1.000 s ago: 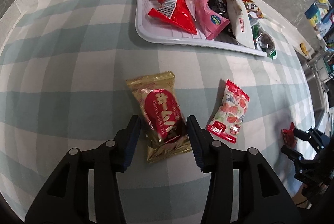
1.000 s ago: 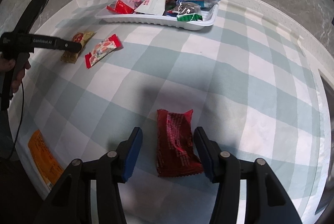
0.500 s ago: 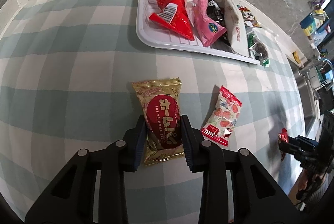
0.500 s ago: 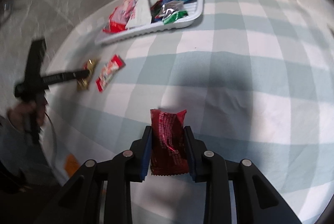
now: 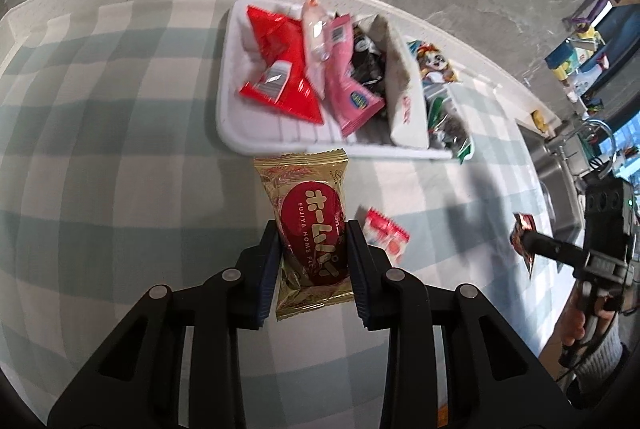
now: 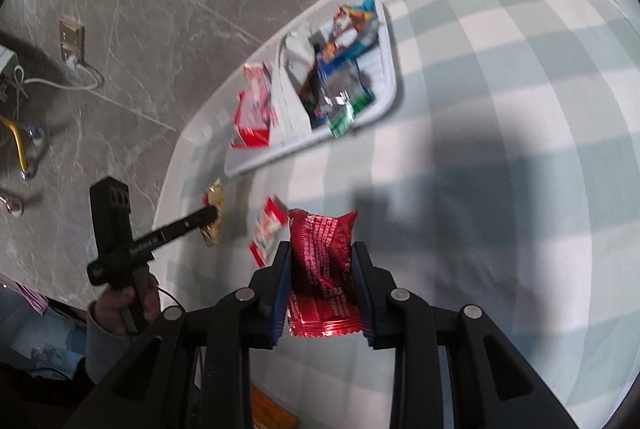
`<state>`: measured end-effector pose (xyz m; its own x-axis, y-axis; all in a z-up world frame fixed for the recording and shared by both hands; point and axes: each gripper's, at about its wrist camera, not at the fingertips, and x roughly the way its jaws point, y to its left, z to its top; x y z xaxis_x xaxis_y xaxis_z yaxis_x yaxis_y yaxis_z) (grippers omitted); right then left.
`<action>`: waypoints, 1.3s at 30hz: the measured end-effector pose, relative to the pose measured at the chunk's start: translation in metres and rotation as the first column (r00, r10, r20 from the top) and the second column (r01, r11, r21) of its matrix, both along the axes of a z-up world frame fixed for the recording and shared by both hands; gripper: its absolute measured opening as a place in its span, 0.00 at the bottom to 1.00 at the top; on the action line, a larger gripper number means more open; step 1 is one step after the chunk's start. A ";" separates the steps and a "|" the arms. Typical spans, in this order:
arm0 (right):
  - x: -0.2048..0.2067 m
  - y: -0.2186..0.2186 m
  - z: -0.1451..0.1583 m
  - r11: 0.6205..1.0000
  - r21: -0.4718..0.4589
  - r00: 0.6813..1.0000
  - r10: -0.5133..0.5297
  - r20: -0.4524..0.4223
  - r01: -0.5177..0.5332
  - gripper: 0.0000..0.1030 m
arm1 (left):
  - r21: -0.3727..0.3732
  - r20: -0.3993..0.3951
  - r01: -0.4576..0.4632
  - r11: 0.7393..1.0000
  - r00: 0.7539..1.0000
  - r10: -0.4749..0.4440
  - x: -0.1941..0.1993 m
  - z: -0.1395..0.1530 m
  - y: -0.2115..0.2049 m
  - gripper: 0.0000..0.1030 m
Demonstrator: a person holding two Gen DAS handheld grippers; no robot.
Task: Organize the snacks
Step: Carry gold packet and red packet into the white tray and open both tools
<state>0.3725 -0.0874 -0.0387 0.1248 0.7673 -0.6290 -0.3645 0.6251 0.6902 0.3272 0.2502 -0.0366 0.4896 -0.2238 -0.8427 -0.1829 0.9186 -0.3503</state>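
Note:
My left gripper is shut on a gold snack pack with a red oval label and holds it above the checked tablecloth, just short of the white tray. The tray holds several snack packs. My right gripper is shut on a dark red snack pack, lifted off the cloth. A small red-and-white candy pack lies on the cloth right of the gold pack; it also shows in the right wrist view. The tray shows in the right wrist view too.
The right gripper with its red pack shows at the right of the left wrist view. The left gripper shows in the right wrist view. A sink lies past the table's right end. An orange packet lies near the table edge.
Both grippers closed on their packs and lifted them. The left one moved toward the tray with the gold pack. The right one rose and swung left with the red pack.

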 end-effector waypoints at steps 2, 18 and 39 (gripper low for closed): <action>0.010 0.005 0.006 1.000 0.016 1.000 -0.003 -0.002 0.003 0.31 | -0.005 0.006 0.009 1.000 1.000 -0.009 0.007 0.004 0.001 0.29; 0.089 0.042 0.036 0.997 0.067 0.999 -0.034 0.034 0.032 0.31 | -0.016 0.058 0.064 0.998 0.996 -0.063 0.086 0.028 0.007 0.29; 0.151 0.093 0.016 0.999 0.005 0.999 -0.044 0.013 0.044 0.36 | 0.005 0.029 0.052 0.999 0.998 -0.052 0.147 0.003 0.005 0.29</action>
